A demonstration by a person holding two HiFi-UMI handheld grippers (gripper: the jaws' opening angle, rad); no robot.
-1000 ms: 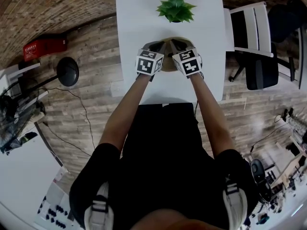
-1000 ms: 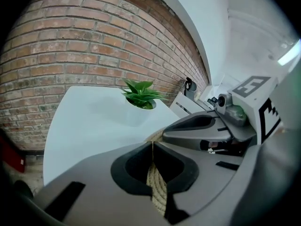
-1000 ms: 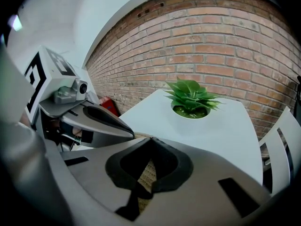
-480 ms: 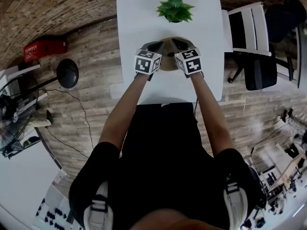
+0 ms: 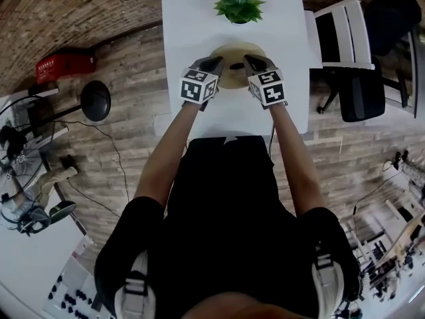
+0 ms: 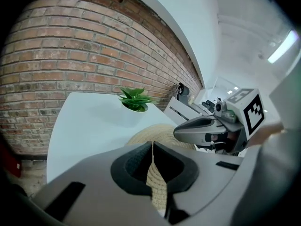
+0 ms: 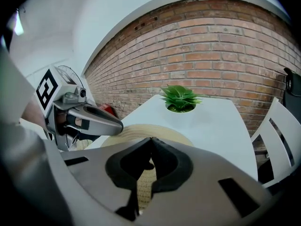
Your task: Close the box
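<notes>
A round woven straw lid [image 5: 236, 50] with a small dark knob hovers just over the white table [image 5: 189, 25], in front of me. My left gripper [image 5: 217, 62] is shut on the lid's left rim, and straw weave shows between its jaws [image 6: 152, 146]. My right gripper [image 5: 248, 60] is shut on the right rim in the same way [image 7: 150, 141]. Each gripper view shows the lid [image 6: 162, 133] [image 7: 136, 132] and the other gripper's grey fingers across it. Whether a box body sits under the lid I cannot tell.
A potted green plant [image 5: 238, 4] stands at the table's far end, just past the lid. A white chair [image 5: 339, 32] and a black office chair [image 5: 364, 88] are to the right. On the floor to the left are a red crate [image 5: 63, 65] and a black round stand [image 5: 95, 100].
Both grippers have carried the lid away from me toward the plant and spread slightly apart. More of the lid's top shows now. The jaws have stayed shut.
</notes>
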